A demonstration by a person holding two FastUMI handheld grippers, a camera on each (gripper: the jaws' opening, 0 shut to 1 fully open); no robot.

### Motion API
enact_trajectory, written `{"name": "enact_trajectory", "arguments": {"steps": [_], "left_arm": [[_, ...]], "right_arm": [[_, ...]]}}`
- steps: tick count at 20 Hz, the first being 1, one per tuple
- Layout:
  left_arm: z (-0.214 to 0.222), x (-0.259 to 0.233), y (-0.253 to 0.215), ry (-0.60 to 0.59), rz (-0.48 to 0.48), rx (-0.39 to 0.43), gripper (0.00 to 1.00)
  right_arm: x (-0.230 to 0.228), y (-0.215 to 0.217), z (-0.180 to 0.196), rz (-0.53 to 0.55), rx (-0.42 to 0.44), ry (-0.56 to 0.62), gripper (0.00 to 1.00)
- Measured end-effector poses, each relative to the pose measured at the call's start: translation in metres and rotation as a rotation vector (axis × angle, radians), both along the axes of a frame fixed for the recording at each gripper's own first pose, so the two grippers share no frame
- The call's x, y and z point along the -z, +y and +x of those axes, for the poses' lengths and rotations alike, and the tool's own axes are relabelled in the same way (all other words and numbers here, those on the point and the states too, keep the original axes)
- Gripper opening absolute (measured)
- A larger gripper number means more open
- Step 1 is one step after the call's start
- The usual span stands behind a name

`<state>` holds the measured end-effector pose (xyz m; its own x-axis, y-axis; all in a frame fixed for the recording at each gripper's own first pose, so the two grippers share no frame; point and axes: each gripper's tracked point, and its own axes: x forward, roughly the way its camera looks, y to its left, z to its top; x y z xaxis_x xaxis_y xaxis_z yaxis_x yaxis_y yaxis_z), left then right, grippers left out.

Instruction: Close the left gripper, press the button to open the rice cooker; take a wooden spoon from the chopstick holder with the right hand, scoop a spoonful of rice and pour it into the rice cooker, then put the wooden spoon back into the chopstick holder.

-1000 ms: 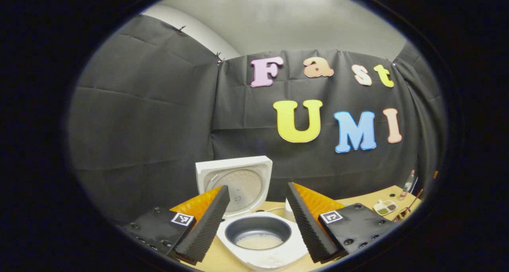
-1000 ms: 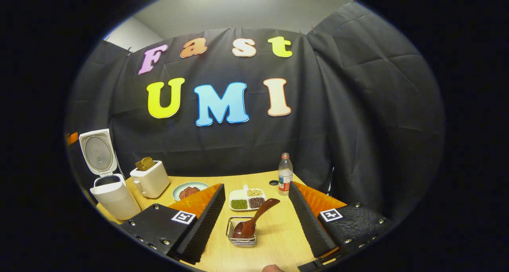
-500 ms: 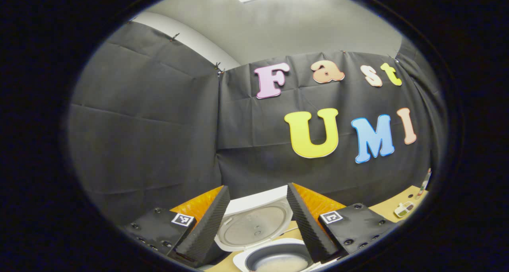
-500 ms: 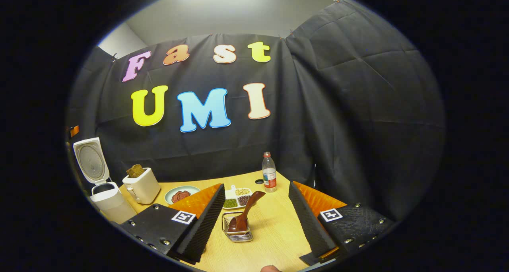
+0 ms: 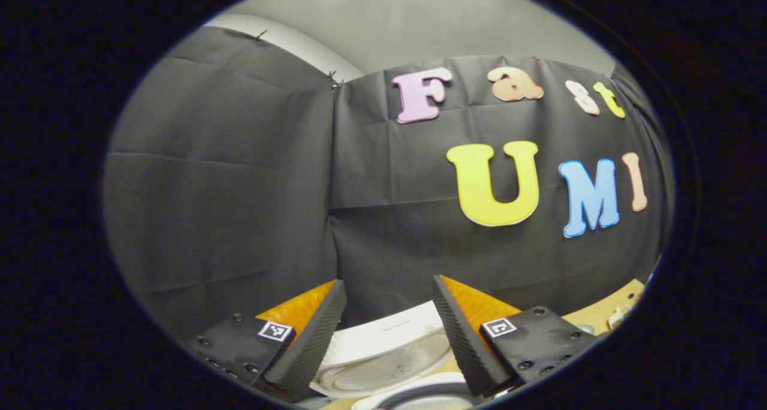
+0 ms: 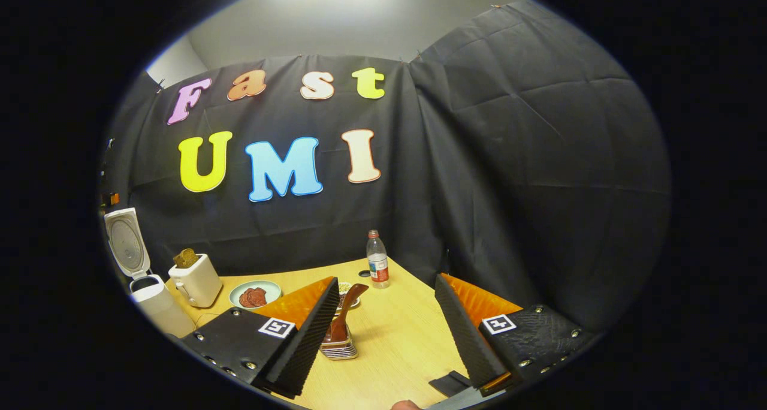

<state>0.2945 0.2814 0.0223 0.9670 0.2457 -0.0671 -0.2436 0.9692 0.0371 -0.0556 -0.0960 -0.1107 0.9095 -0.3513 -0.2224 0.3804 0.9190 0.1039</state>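
Observation:
In the left gripper view my left gripper (image 5: 388, 332) is open above the white rice cooker. The cooker's raised lid (image 5: 383, 353) shows between the fingers, and the rim of the inner pot (image 5: 419, 401) peeks in at the bottom edge. In the right gripper view my right gripper (image 6: 386, 332) is open with nothing held. The wooden spoon (image 6: 344, 314) stands in the wire chopstick holder (image 6: 338, 350) just beside my left finger, handle leaning up to the right. The open rice cooker (image 6: 147, 278) stands far left on the table.
On the wooden table (image 6: 395, 338) stand a white toaster with bread (image 6: 193, 278), a plate of reddish food (image 6: 254, 294), a water bottle (image 6: 377, 267) and a small dish of beans (image 6: 347, 290) behind the spoon. A dark flat piece (image 6: 452, 383) lies near my right finger.
The left gripper view has tipped up and drawn closer, so the cooker dropped to the bottom edge. The right gripper swung right: the holder and spoon slid left, next to its left finger.

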Motion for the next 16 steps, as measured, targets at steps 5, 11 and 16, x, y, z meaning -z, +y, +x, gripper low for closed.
{"name": "enact_trajectory", "arguments": {"steps": [5,11,16], "left_arm": [[0.012,0.033,0.013,0.088,-0.057,-0.08,0.99],[0.004,0.033,0.007,0.078,-0.052,-0.084,1.0],[-0.017,0.034,-0.014,0.083,-0.032,-0.057,1.0]], "right_arm": [[-0.005,-0.004,0.001,-0.007,-0.022,-0.005,0.98],[-0.016,0.012,0.016,0.017,-0.11,-0.043,0.98],[-0.03,0.03,0.035,0.01,-0.194,-0.065,0.98]]}}
